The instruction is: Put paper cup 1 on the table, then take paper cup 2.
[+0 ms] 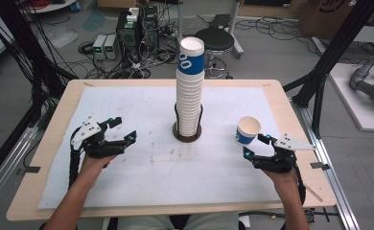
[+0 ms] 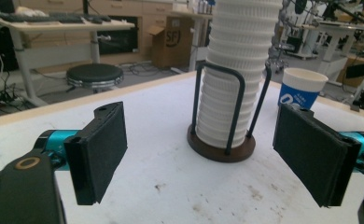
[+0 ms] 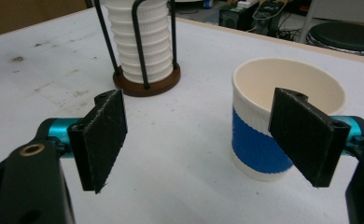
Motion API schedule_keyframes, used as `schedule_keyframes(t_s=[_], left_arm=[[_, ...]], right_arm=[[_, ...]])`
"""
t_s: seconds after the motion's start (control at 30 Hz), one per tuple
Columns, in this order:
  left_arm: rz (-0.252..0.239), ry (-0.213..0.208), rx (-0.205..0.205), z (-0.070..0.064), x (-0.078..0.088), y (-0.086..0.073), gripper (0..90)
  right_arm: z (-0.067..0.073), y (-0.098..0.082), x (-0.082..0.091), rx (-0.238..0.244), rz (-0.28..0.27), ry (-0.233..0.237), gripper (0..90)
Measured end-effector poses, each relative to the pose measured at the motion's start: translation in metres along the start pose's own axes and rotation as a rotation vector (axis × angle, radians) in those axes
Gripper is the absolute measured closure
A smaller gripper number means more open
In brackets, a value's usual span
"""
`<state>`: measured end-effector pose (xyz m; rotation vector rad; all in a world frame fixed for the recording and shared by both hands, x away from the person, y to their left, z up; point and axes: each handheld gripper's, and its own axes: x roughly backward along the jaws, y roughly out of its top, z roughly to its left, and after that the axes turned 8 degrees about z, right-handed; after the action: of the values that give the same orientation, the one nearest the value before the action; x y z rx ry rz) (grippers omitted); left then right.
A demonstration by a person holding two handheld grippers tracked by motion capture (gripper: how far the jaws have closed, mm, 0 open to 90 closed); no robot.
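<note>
From above, the blue-banded paper cup (image 1: 248, 130) stands on the table (image 1: 290, 124) just ahead of the right gripper (image 1: 254, 145) — in the left gripper view, the left gripper (image 2: 217, 154) gapes empty; in the right gripper view, spread jaws, cup (image 3: 273, 126) beyond the right pad.

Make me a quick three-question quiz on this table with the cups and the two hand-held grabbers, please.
1. True or false: the single cup lies tipped on its side.
2. What keeps the tall cup stack upright?
3. Which is nearer the single cup: A) left gripper, B) right gripper?

Key
1. False: it stands upright, mouth up.
2. A wire holder on a round brown base.
3. B; its fingers stand open, with one just in front of the cup and nothing gripped.
</note>
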<state>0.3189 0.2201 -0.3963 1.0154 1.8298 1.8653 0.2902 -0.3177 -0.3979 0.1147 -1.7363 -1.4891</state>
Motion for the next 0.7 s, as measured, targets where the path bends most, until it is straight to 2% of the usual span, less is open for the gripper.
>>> schedule_keyframes(t_s=[0.3,0.5,0.7], left_arm=[[0.007,0.006,-0.002,0.0025,0.0074,-0.0023,17.2],[0.004,0.012,-0.005,0.0010,0.0077,-0.0022,17.2],[0.010,0.010,0.007,0.0027,0.0063,-0.0036,17.1]], right_arm=[[0.0064,0.0081,-0.0082,-0.005,-0.015,0.038,20.1],[0.0066,0.0073,-0.0104,0.001,-0.006,0.046,20.2],[0.0052,0.0091,-0.0083,-0.008,-0.028,0.045,20.1]])
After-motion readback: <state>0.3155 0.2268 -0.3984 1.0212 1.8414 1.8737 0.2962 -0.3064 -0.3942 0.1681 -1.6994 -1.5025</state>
